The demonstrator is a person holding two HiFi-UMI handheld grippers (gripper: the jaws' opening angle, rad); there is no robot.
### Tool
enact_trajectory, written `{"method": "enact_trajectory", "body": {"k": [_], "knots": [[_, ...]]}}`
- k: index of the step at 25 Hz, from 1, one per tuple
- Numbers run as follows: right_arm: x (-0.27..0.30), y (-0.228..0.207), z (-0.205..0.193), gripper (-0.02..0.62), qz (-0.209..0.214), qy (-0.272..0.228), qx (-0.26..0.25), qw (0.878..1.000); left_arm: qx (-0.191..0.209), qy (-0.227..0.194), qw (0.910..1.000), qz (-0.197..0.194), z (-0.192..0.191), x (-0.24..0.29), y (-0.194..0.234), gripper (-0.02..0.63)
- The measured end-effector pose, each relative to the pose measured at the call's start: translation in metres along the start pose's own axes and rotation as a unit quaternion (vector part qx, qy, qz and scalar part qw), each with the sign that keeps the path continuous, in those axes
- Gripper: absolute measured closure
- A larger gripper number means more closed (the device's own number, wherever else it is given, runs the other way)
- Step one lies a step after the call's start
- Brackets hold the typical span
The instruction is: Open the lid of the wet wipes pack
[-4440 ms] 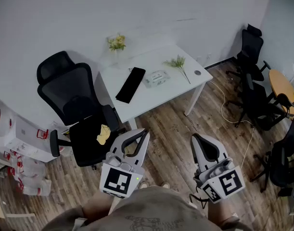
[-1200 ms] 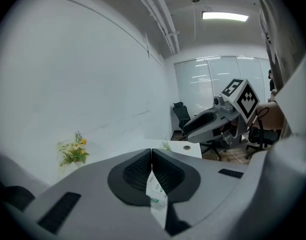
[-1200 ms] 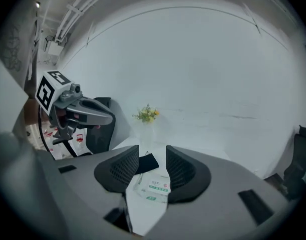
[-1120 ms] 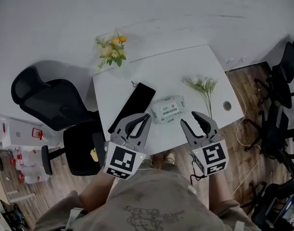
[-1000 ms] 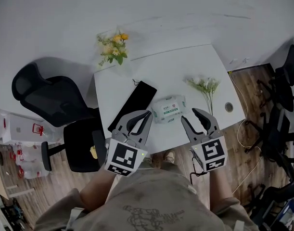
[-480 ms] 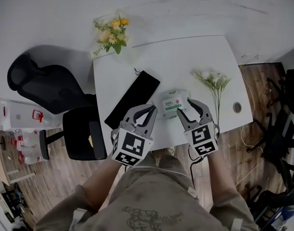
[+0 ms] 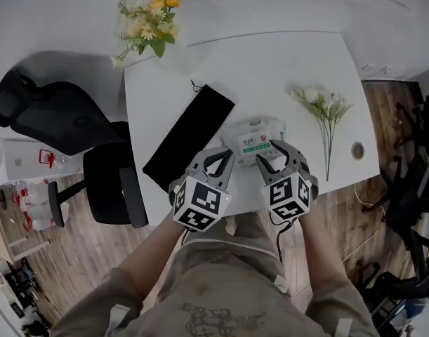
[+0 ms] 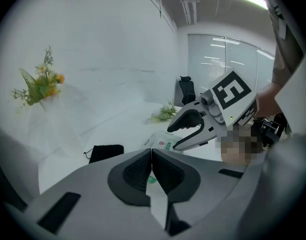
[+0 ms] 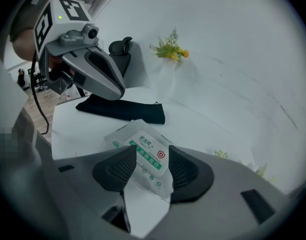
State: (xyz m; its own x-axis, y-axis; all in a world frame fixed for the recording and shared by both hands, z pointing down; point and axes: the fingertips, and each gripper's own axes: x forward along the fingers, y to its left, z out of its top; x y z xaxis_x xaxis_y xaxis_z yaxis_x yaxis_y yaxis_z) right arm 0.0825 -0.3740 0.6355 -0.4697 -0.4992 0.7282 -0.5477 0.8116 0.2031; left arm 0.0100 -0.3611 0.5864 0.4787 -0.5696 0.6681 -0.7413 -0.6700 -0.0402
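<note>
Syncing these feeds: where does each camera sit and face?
Head view: on the person's head, facing steeply down at the white table; left gripper, right gripper, forearms show.
Left gripper view: on that gripper, along its shut fingers across the table; right gripper shows.
Right gripper view: on that gripper, along fingers just opening, framing the ungripped white, green-labelled wet wipes pack.
Shared by all: that pack, the flat black pouch.
</note>
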Motion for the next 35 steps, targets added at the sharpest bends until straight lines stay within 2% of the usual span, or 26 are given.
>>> {"method": "enact_trajectory", "body": {"k": [2,7,12,14,19,23,27,30,35], "knots": [[0.009,0.005,-0.009,0.363,0.012,0.012,-0.016,1.000,-0.002,0.016,0.9998,-0.007,-0.015,0.015,-0.002,0.588],[0.022,0.010,-0.022,0.362,0.013,0.033,-0.048,0.998,-0.008,0.045,0.9986,-0.025,-0.045,0.039,-0.009,0.588],[0.026,0.015,-0.022,0.364,0.005,0.040,-0.125,0.991,-0.003,0.064,0.9974,-0.034,-0.062,0.052,-0.016,0.588],[0.026,0.019,-0.022,0.393,0.009,0.042,-0.144,0.989,-0.001,0.066,0.9973,-0.033,-0.067,0.055,-0.017,0.588],[0.024,0.024,-0.023,0.477,0.015,0.048,-0.143,0.989,0.008,0.075,0.9965,-0.035,-0.073,0.061,-0.020,0.588],[0.021,0.022,-0.020,0.488,0.013,0.049,-0.138,0.989,0.025,0.081,0.9958,-0.035,-0.074,0.063,-0.021,0.589],[0.018,0.022,-0.016,0.491,0.015,0.050,-0.148,0.988,0.021,0.077,0.9961,-0.037,-0.075,0.064,-0.022,0.589],[0.011,0.015,-0.003,0.523,0.000,0.025,-0.151,0.988,0.023,0.074,0.9964,-0.037,-0.075,0.065,-0.023,0.589],[0.010,-0.007,0.023,0.526,-0.019,0.003,-0.144,0.989,0.018,0.068,0.9967,-0.040,-0.075,0.066,-0.022,0.589]]}}
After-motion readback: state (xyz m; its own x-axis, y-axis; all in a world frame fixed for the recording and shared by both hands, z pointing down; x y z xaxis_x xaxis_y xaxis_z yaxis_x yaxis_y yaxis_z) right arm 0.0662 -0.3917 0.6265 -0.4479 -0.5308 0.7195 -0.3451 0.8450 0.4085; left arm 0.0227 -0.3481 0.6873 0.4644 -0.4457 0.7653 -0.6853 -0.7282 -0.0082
